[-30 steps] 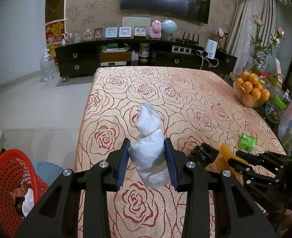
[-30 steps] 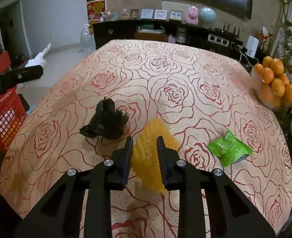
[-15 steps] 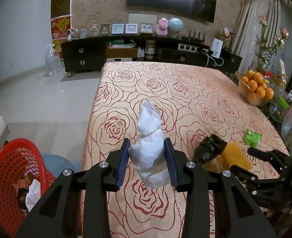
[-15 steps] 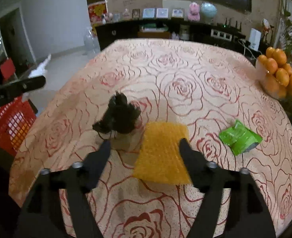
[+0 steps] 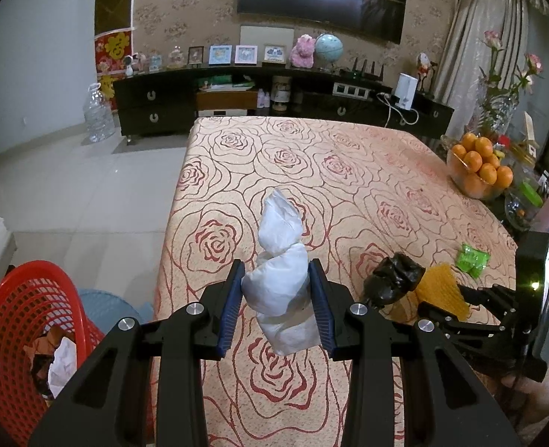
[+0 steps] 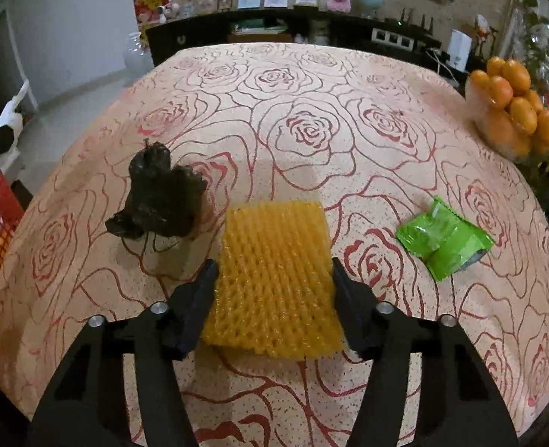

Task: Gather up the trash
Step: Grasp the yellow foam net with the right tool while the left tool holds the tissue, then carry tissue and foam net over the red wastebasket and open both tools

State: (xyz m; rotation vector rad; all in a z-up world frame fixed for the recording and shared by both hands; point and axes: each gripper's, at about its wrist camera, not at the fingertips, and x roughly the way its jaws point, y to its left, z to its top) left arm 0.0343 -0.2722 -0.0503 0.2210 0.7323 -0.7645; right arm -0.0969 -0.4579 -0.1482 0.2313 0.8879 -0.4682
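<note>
- Left gripper (image 5: 276, 307): clamping a twisted white plastic bag (image 5: 280, 283) between blue-padded fingers (image 5: 231, 311), both pads pressing on the bundle's sides; bag lifted clear above the rose-patterned tablecloth (image 5: 349, 171).
- Right gripper (image 6: 272, 300): jaws having just been closing; standing partly apart, straddling a flat yellow foam mesh sleeve (image 6: 274, 272) lying on the cloth. Fingertips sitting right at the sleeve's two side edges; not possible to tell whether pressing on it or only alongside.
- Crumpled black plastic bag (image 6: 157, 197): resting on the cloth just to the left of the yellow sleeve, near it, contact not clear.
- Flattened green foil wrapper (image 6: 442, 240): lying on the cloth to the right of the sleeve, apart from it.
- Red perforated plastic basket (image 5: 13, 320): standing on the floor beside the table's near left corner, holding scraps of white and brown waste (image 5: 56, 357).
- Glass bowl of oranges (image 5: 479, 171): sitting at the table's far right edge, well apart from the trash items.
</note>
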